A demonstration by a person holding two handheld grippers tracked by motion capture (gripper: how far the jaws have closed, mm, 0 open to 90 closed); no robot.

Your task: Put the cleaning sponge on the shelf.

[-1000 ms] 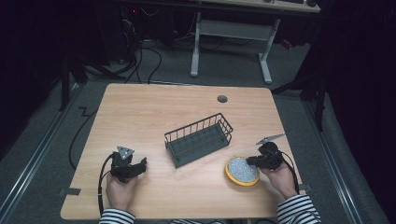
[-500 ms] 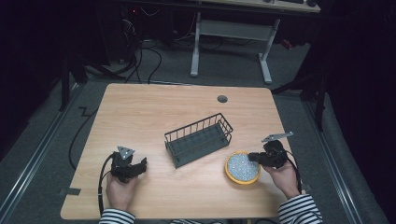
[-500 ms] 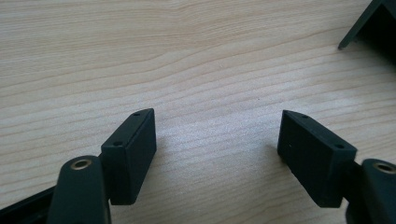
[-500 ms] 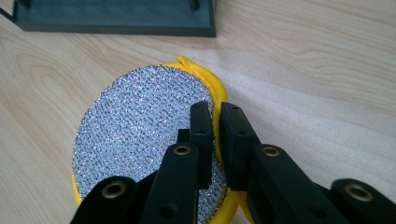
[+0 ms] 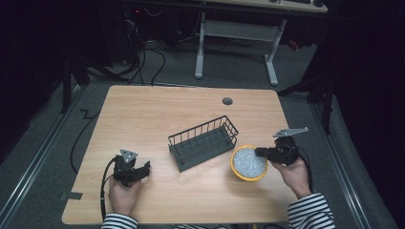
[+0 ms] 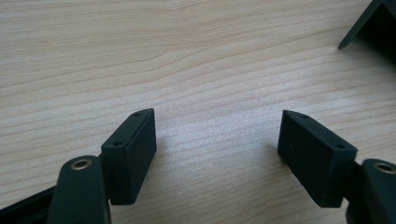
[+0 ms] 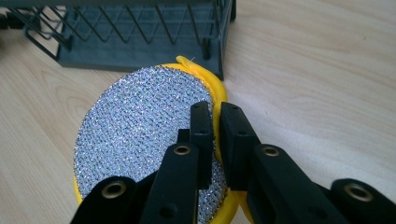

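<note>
A round yellow scouring pad [image 5: 248,162] with a glittery silver face lies just right of the dark wire basket [image 5: 203,143]. My right gripper [image 5: 260,152] is shut on the pad's yellow right rim. In the right gripper view, the jaws [image 7: 214,112] pinch that rim, one on the silver face [image 7: 140,126] and one outside, and the pad tilts up toward the basket [image 7: 140,28]. My left gripper [image 5: 143,168] rests on the table at the front left. Its jaws [image 6: 217,135] stand open over bare wood.
The basket is empty and lies at an angle in the middle of the wooden table [image 5: 157,109]; one corner of it [image 6: 373,23] shows in the left gripper view. A round cable hole [image 5: 227,101] sits near the far edge. Cables trail from both grippers.
My right gripper has risen with the pad's rim in its jaws, and the pad has come up closer to the basket. The left hand has stayed where it was.
</note>
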